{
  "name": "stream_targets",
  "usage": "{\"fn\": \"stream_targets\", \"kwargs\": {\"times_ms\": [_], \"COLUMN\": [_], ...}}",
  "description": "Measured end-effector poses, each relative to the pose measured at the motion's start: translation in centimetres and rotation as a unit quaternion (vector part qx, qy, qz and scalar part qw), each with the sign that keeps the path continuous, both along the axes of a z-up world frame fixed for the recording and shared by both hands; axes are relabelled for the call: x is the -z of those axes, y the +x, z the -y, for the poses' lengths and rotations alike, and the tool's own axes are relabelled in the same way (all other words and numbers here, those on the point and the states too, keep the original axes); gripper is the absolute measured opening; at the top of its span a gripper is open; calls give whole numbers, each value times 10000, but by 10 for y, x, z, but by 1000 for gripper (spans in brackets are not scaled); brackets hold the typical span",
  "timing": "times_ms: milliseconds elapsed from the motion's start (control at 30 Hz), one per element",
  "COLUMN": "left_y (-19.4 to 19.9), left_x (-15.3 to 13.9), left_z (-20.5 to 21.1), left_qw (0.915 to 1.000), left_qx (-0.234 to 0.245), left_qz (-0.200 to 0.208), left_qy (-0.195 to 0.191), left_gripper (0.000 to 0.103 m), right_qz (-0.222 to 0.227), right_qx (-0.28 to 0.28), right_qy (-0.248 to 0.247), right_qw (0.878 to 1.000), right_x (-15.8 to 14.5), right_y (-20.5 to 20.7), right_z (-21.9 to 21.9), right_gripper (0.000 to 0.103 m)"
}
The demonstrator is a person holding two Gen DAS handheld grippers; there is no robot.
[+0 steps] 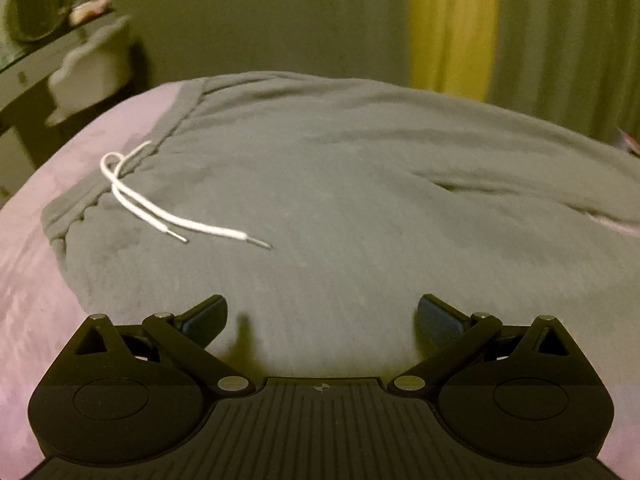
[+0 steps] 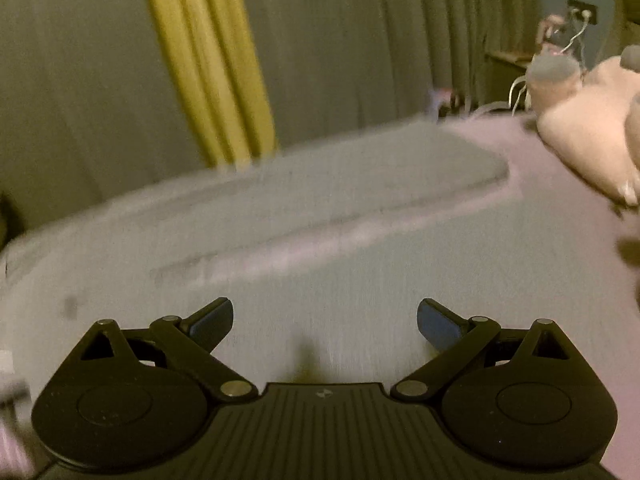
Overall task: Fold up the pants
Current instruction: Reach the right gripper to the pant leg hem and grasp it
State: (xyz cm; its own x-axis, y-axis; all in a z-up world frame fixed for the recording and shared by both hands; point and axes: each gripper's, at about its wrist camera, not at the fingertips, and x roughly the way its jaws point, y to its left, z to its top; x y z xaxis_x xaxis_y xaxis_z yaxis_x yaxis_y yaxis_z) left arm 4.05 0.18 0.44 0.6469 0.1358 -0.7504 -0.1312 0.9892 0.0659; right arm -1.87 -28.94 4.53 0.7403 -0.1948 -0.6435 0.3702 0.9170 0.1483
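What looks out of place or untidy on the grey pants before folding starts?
The white drawstring lies loose across the front of the grey pants instead of tucked at the waistband. A deep crease sits farther right. Both grippers, left and right, are open and hold nothing.

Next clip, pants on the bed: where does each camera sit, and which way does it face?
Left wrist: on the left gripper, low over the grey pants, facing the waistband and white drawstring; only its open fingers show.
Right wrist: on the right gripper, low over the pants' legs, facing the leg ends and a plush toy; only its open fingers show; blurred.
Shared: the pants, the pink bedcover, the yellow curtain.
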Motion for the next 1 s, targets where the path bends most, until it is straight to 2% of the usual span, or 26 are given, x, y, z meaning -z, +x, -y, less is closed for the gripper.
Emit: {"fn": "stream_targets", "kwargs": {"times_ms": [33,100,167,233,300,367,433,500,633,667,733,800,867,900,933,1000], "left_y": [4,10,14,16,19,23,24,24,26,27,27,27,27,26,26,26], "left_x": [6,15,20,23,29,34,38,40,44,45,45,45,46,46,46,46], "left_z": [-2,-8,-16,-21,-18,-12,-7,-5,-8,-8,-7,-6,-5,-5,-5,-5], "left_qw": [9999,9993,9982,9971,9975,9982,9987,9987,9985,9985,9985,9984,9983,9983,9982,9982], "left_qx": [-141,-335,-477,-596,-619,-518,-429,-406,-457,-465,-469,-477,-488,-495,-500,-504], "left_qz": [61,162,275,347,300,283,282,301,279,276,288,303,312,316,318,321], "left_qy": [15,-11,-253,-313,-172,-54,33,47,-85,-90,-51,-16,-6,-10,-8,-2], "left_gripper": [103,103,103,103,103,103,103,103,103,103,103,103,103,103,103,103], "right_qz": [93,-201,-426,-543,-592,-549,-617,-761,-1209,-1383,-1702,-1666,-1713,-1668,-1597,-1400], "right_qx": [9,-132,-75,279,691,1010,1296,1508,1700,1782,1922,1910,1666,1549,1432,1258], "right_qy": [87,188,131,335,777,1234,1415,1315,667,525,586,464,189,73,25,192], "right_qw": [9999,9995,9990,9976,9928,9857,9795,9768,9757,9728,9647,9662,9708,9737,9767,9819], "right_x": [-2,-1,4,9,15,24,35,47,65,69,83,89,92,91,89,80], "right_y": [19,69,121,174,217,258,298,327,373,380,386,383,384,381,377,367], "right_z": [8,22,32,48,65,78,87,89,88,89,96,97,91,89,89,95], "right_gripper": [99,99,99,99,99,99,97,96,90,88,85,83,73,58,34,10]}}
